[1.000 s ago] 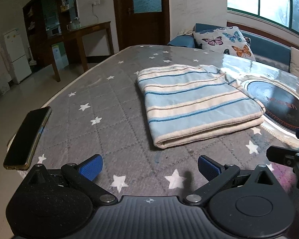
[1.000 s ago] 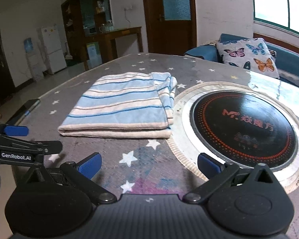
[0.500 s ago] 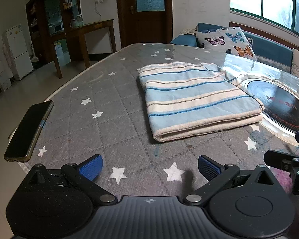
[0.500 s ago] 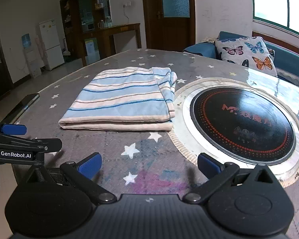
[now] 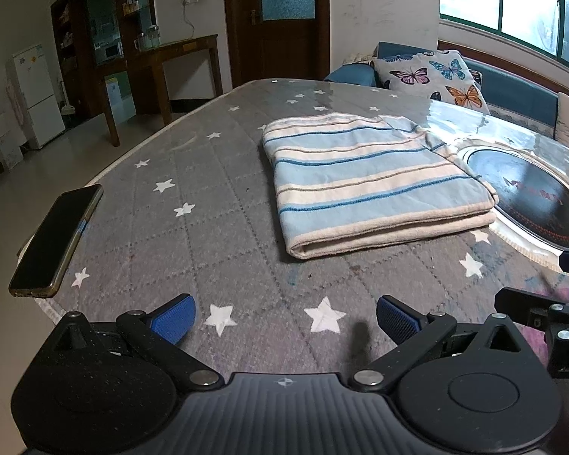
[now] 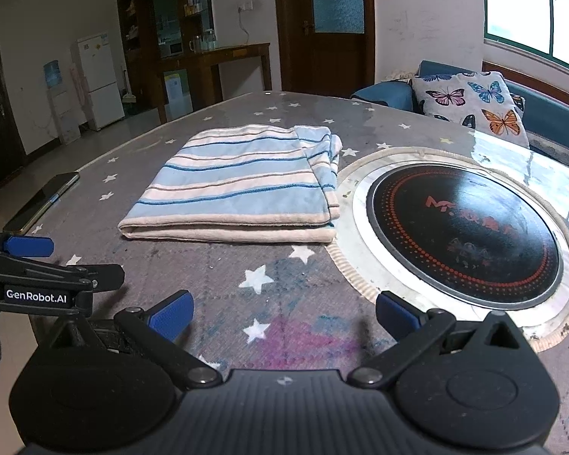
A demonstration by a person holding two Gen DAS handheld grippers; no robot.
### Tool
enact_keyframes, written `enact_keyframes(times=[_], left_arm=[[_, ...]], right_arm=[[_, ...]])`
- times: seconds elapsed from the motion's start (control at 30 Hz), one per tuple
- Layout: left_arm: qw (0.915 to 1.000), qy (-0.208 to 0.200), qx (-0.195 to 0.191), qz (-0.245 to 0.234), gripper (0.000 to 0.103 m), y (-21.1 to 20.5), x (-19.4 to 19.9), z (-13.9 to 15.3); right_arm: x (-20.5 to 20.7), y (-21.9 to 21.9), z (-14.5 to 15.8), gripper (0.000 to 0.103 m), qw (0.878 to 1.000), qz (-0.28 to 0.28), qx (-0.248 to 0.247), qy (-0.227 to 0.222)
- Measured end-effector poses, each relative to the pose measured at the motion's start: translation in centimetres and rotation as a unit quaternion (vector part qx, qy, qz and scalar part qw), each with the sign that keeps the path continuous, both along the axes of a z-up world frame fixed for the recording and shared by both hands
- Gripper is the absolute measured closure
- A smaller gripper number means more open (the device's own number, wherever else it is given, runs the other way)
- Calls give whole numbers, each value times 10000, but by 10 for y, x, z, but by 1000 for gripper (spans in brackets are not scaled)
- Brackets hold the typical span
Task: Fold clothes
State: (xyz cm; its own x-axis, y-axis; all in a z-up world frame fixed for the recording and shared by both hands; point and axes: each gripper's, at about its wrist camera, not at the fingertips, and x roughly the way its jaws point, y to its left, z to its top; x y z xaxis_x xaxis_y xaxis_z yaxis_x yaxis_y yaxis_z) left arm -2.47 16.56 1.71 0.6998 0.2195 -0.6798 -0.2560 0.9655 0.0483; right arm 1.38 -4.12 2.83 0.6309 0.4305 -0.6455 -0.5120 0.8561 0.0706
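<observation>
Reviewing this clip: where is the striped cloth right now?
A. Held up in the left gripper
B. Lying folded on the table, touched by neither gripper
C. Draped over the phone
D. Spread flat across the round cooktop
B: the striped cloth lies folded on the table, while the left gripper and right gripper are open and empty, short of it.

One folded striped cloth [image 5: 368,185], one phone [image 5: 57,239], one round cooktop [image 6: 462,235], one butterfly pillow [image 6: 470,102], two hand-held grippers [image 5: 282,318] [image 6: 282,316]

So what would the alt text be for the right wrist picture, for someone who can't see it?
A folded blue-and-cream striped cloth lies on a grey star-patterned table, beside a round black cooktop. The open right gripper hovers in the foreground, holding nothing, with the left gripper at the left edge.
</observation>
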Motion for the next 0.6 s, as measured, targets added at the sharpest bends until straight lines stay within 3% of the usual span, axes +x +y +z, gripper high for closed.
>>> enact_keyframes(times=[0.6], left_arm=[[10000,11,-8,1,0,-6,-6,-1]], right_arm=[[-9,3,-2,0,10000,53,-19,25]])
